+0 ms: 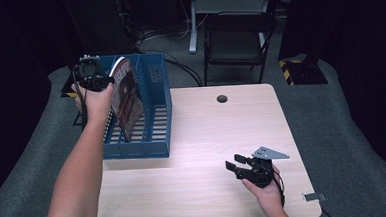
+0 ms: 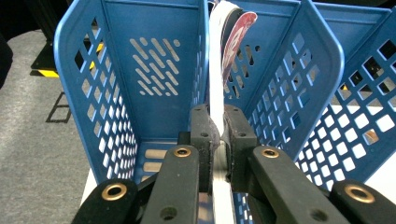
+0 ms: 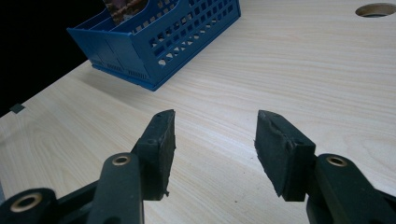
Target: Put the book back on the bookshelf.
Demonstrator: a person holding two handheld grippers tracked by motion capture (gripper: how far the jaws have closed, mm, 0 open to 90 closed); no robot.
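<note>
A blue perforated file rack [image 1: 153, 98] with upright dividers stands at the table's back left. A thin magazine with a dark red cover [image 1: 126, 99] leans tilted in the rack's left part. My left gripper [image 1: 104, 82] is shut on its top edge, above the rack's back left. In the left gripper view the two pads [image 2: 204, 133] pinch the magazine's white edge [image 2: 216, 79], which rises between two blue dividers [image 2: 306, 84]. My right gripper [image 1: 234, 164] stands open just above the table's front right, nothing between its fingers [image 3: 161, 147].
The light wooden table [image 1: 207, 133] has a round cable hole [image 1: 222, 98] near its far edge. A black chair [image 1: 237, 41] stands behind the table. A small grey tab [image 1: 313, 197] lies at the front right corner. The rack [image 3: 154, 42] lies far left of the right gripper.
</note>
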